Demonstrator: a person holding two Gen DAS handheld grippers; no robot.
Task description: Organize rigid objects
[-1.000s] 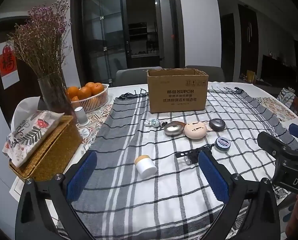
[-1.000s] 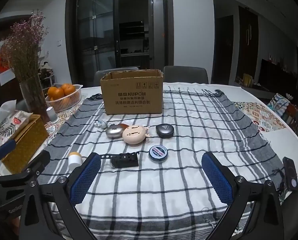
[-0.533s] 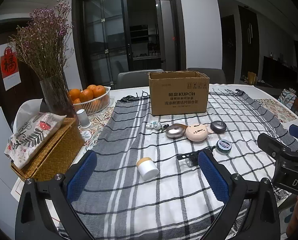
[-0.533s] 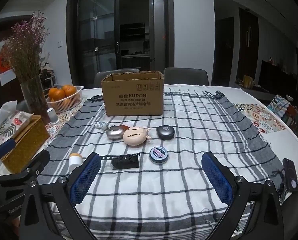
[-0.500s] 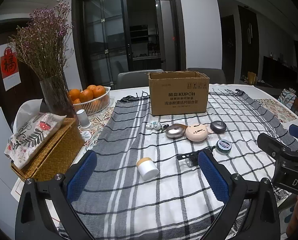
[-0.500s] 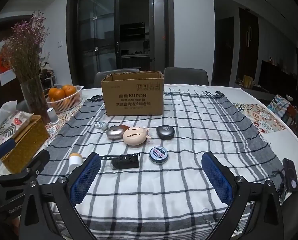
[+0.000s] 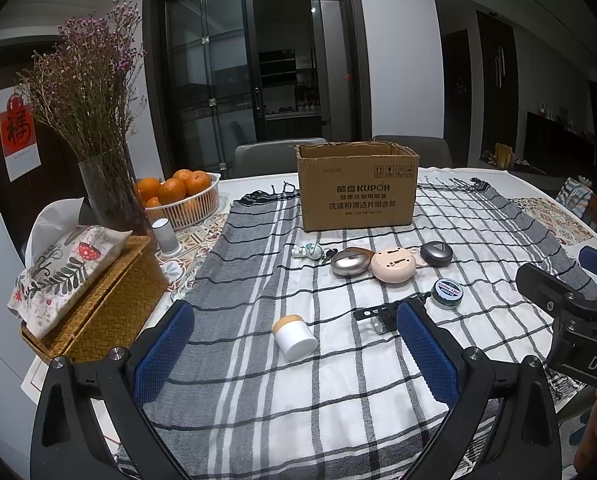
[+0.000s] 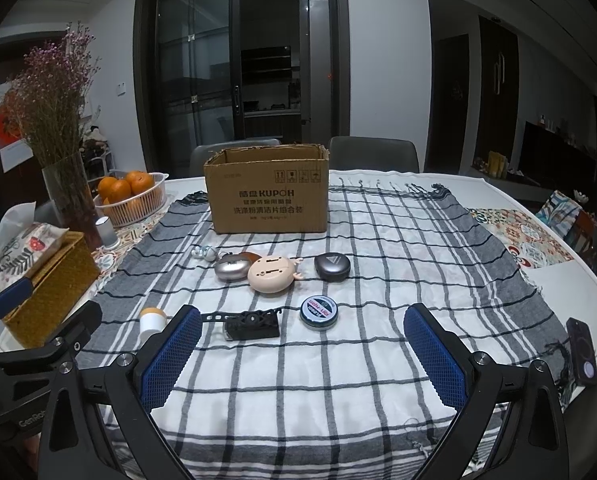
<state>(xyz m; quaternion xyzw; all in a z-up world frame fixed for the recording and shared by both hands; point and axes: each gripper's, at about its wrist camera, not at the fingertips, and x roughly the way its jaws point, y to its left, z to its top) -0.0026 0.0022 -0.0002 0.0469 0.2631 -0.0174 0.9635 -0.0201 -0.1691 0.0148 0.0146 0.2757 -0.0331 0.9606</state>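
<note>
An open cardboard box [image 7: 358, 186] [image 8: 267, 188] stands at the back of the checked cloth. In front of it lie a small keychain figure [image 7: 308, 251], a silver case [image 7: 349, 263], a peach round case [image 7: 392, 266], a dark grey case [image 7: 436, 254], a round tin [image 7: 447, 293] [image 8: 318, 311], a black clip [image 8: 251, 325] and a white jar [image 7: 294, 337] lying on its side. My left gripper [image 7: 294, 330] is open and empty, above the near cloth with the jar between its fingers in view. My right gripper [image 8: 303, 326] is open and empty, short of the tin and clip.
At the left stand a wicker tissue box [image 7: 94, 300], a vase of dried flowers [image 7: 110, 196], a basket of oranges [image 7: 186, 200] and a small white cylinder [image 7: 166, 236]. A dark phone [image 8: 582, 350] lies near the table's right edge. Chairs stand behind the box.
Both views have tilted up slightly, so the table objects sit a little lower in frame. Both grippers stay open and nothing on the cloth has moved.
</note>
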